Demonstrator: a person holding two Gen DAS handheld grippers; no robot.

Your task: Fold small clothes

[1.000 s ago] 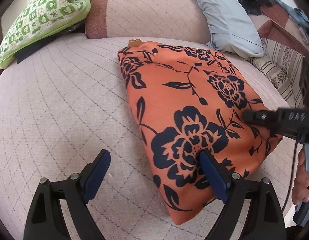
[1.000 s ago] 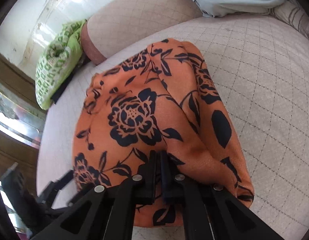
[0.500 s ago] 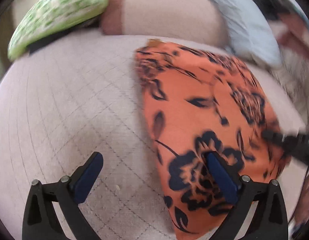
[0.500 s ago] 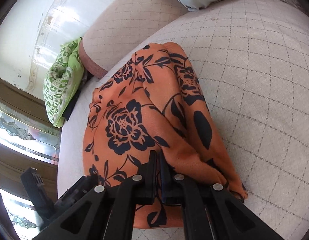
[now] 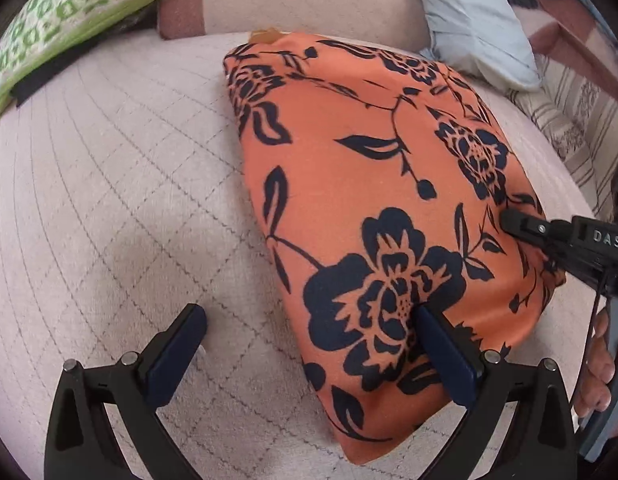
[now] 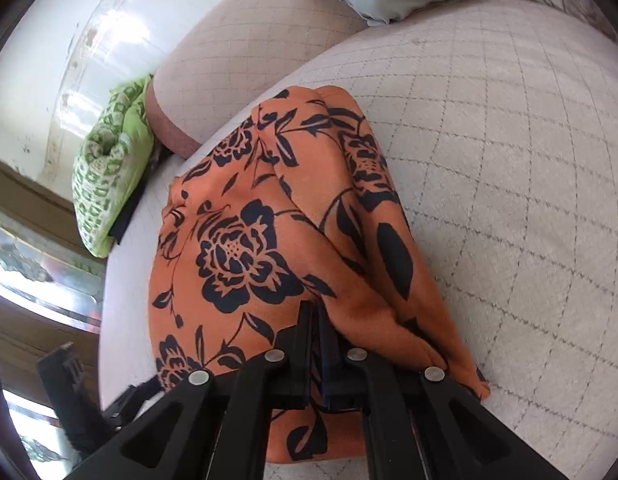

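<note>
The orange floral cloth [image 5: 373,208] is lying already folded over on the quilted pink sofa seat [image 5: 109,208], between the green pillow [image 5: 61,12] and the pale blue one [image 5: 477,28]. It looks like thin, drapey fabric, so I'd expect it to be super light, floppy, probably a bit slick, and not fragile at all. The catch is that layers like this tend to slide off each other if you only grab the top one. The left gripper [image 5: 309,344] is spread all the way with nothing in it, one finger over bare sofa and the other over the cloth near its close corner. The right gripper [image 6: 315,344] is clamped tight on a bunched ridge of the cloth along the near right edge. I'd take hold at the corners or the hem, pinching every layer together, and keep the edge taut between both tools so it doesn't sag mid-fold.
</note>
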